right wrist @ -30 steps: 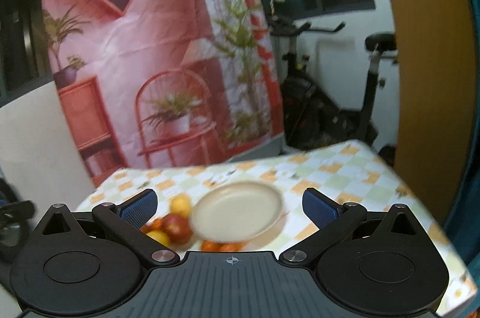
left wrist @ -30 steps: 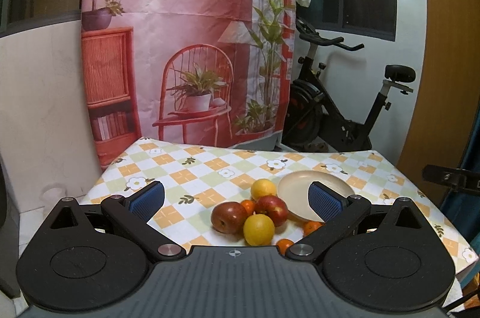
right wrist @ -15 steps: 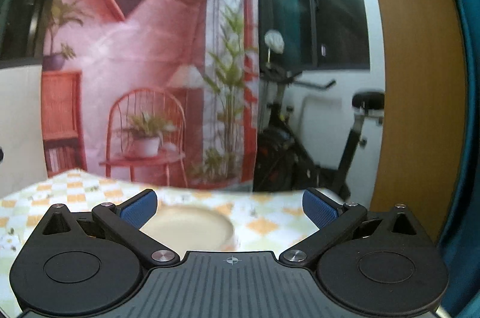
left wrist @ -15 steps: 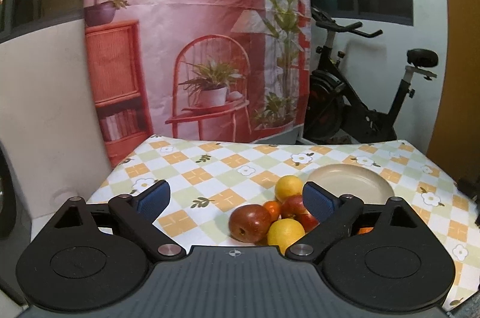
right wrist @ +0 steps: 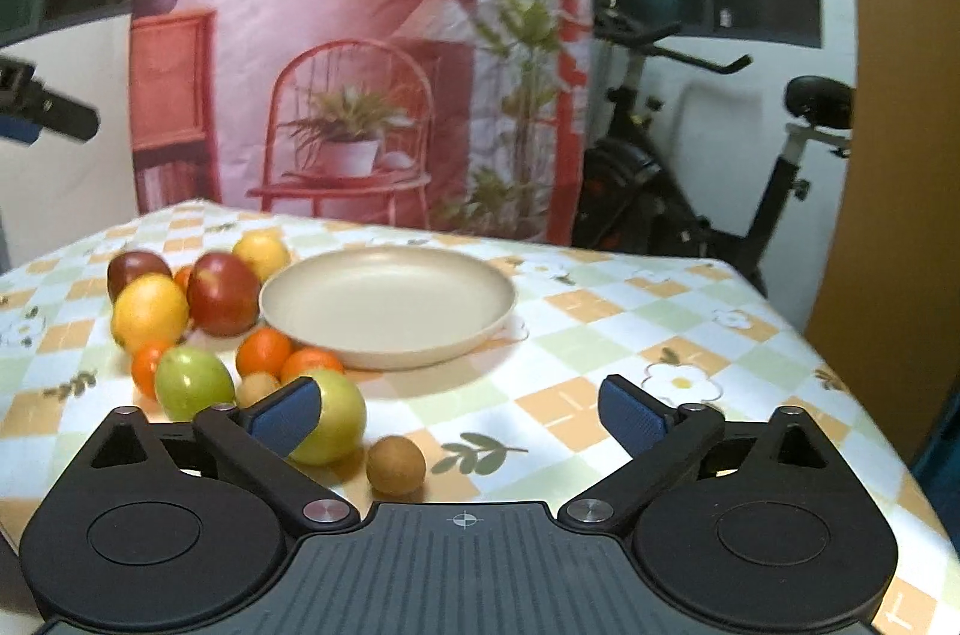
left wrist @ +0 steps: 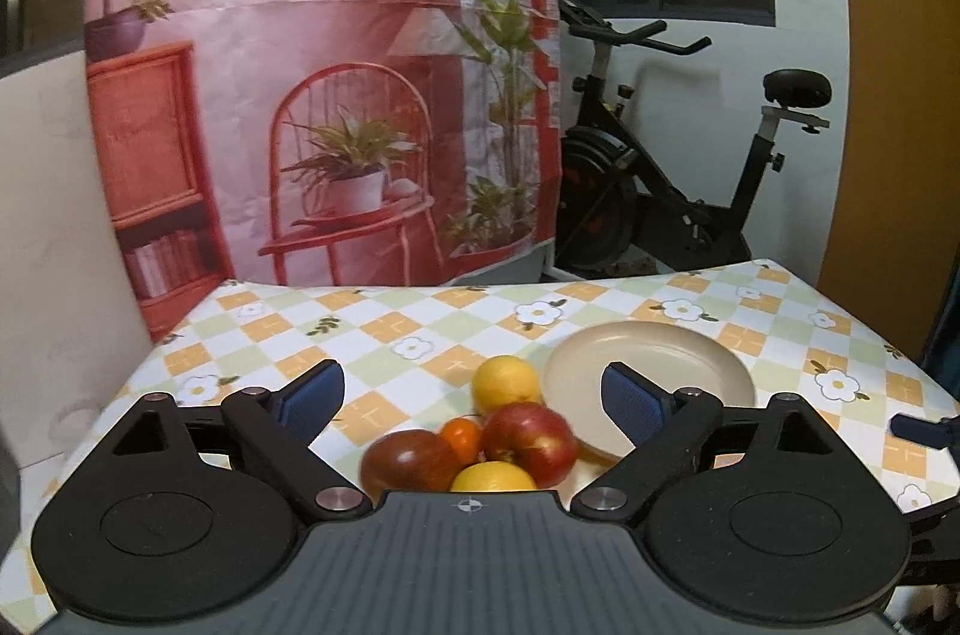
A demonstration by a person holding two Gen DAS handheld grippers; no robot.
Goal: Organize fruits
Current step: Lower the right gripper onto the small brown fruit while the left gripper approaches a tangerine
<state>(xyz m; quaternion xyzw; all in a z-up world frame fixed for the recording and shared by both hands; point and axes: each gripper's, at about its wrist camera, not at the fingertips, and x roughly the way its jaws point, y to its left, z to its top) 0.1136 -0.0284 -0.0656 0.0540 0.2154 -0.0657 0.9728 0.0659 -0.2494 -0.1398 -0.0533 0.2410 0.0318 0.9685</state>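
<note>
Both grippers hang above the near edge of the desk [right wrist: 690,299], which wears a checked cloth with flowers. The left gripper [left wrist: 473,398] has its blue pads spread wide with nothing between them, and the right gripper [right wrist: 459,404] is just as wide and just as bare.

The fruit sits in a loose heap on the left half of the desk, just left of a beige plate [right wrist: 387,296] — nothing lies in the plate. In the right wrist view, at the far left of the heap there is a dark red apple [right wrist: 138,269], with a yellow orange [right wrist: 150,314] in front of it and a brighter red apple [right wrist: 222,296] beside that, close against the plate's rim. A second yellow fruit [right wrist: 262,254] lies behind them. Nearer, two small tangerines [right wrist: 264,350] sit against the plate's near-left edge, another small one [right wrist: 146,365] to their left. Two green apples come nearer still: one [right wrist: 192,383] on the left, the other [right wrist: 336,416] partly hidden by the right gripper's left pad. A small brown round fruit [right wrist: 396,464] lies alone, nearest of all — just right of that apple.

Behind the desk hangs a pink printed backdrop [left wrist: 300,65], and an exercise bike [left wrist: 672,179] stands to its right.
</note>
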